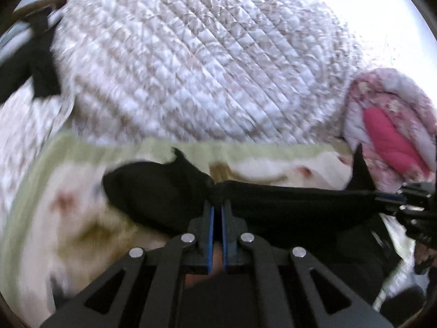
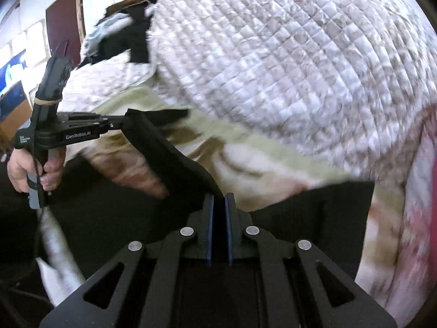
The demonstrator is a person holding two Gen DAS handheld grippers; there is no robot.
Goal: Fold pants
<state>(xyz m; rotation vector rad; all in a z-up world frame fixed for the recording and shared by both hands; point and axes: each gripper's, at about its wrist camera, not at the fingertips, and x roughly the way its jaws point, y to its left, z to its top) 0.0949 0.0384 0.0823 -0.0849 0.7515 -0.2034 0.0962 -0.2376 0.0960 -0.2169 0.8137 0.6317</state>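
Black pants hang stretched between both grippers above a bed. My left gripper is shut on the black fabric, which bunches at its blue pads. From there a taut edge runs right to the right gripper, also clamped on the cloth. In the right wrist view my right gripper is shut on the pants, and the band runs up left to the left gripper, held by a hand. The rest of the pants hangs dark below.
A quilted grey-white bedspread fills the far side. A pale green and cream blanket lies under the pants. A pink floral quilt is bundled at the right. Another dark garment lies at the far left edge.
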